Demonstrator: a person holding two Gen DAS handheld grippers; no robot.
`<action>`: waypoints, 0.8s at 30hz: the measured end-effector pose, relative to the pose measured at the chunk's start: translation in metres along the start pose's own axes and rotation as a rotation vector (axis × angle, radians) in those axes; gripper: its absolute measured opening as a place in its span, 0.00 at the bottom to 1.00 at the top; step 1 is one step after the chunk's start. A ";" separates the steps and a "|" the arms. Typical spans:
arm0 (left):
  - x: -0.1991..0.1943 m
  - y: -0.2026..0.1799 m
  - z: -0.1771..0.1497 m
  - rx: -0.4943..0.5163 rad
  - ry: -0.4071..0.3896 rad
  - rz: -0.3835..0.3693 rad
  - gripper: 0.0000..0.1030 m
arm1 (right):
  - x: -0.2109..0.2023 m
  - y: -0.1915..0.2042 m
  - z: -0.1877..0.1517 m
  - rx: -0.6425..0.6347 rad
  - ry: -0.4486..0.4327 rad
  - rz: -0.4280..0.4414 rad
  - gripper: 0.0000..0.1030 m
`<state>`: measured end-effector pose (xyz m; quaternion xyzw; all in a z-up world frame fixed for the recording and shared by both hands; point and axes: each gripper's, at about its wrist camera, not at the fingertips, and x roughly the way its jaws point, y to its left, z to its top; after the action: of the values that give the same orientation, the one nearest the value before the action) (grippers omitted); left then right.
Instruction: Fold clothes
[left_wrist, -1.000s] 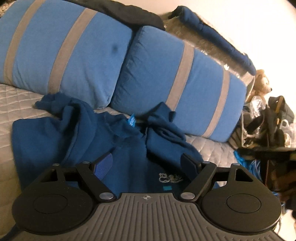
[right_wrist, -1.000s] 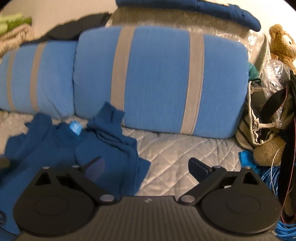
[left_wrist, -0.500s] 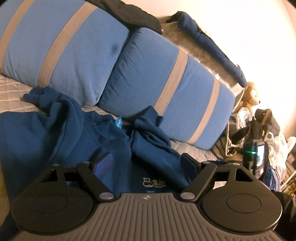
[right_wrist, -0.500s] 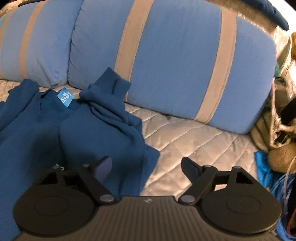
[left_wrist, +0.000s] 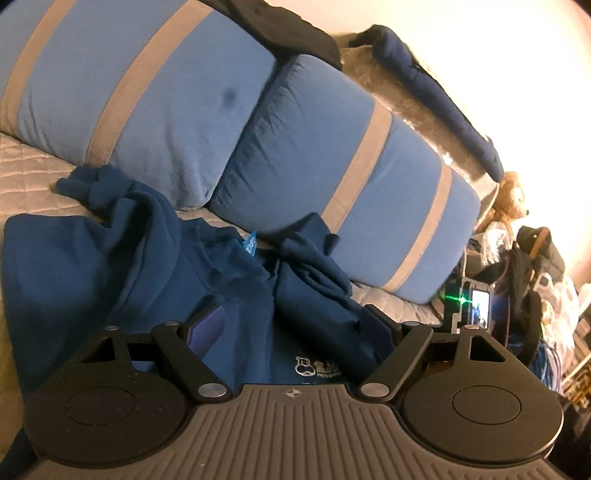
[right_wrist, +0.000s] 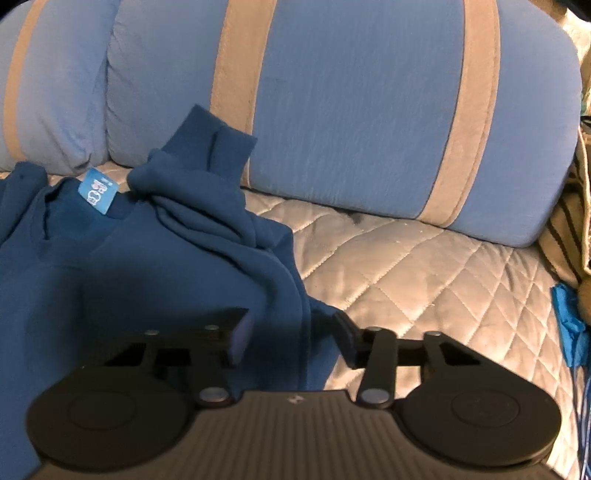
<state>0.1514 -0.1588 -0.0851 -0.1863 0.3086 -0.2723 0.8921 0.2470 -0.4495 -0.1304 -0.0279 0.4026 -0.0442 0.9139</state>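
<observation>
Dark blue fleece, a rumpled sweatshirt (left_wrist: 155, 280) lies spread on the quilted grey bed cover (right_wrist: 424, 266), its collar and pale blue neck label (right_wrist: 98, 192) toward two blue pillows with grey stripes (left_wrist: 332, 173). One sleeve (right_wrist: 207, 192) is bunched in a heap against the right-hand pillow.

The left tongs (left_wrist: 291, 325) sit low over the body of the sweatshirt, aimed toward the pillows, with a small white printed logo (left_wrist: 317, 367) between their fingers. They are spread wide and grasp nothing.

The right tongs (right_wrist: 291, 332) are level and low at the garment's right edge: the left finger (right_wrist: 238, 332) is over the blue fabric, the right finger (right_wrist: 347, 339) over the bare cover, with the hem between. They are partly open; whether they touch the cloth cannot be told.
</observation>
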 end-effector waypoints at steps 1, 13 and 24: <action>0.000 0.002 0.001 -0.008 -0.002 -0.001 0.78 | 0.001 -0.001 0.001 0.006 0.001 0.008 0.29; 0.001 0.009 0.002 -0.030 -0.012 0.030 0.78 | -0.061 0.023 -0.003 -0.117 -0.055 0.031 0.05; 0.002 0.007 0.000 -0.003 0.002 0.043 0.78 | -0.156 0.042 -0.044 -0.225 -0.056 0.217 0.05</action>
<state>0.1558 -0.1543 -0.0896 -0.1807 0.3136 -0.2530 0.8972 0.1127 -0.3924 -0.0494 -0.0875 0.3799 0.1011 0.9153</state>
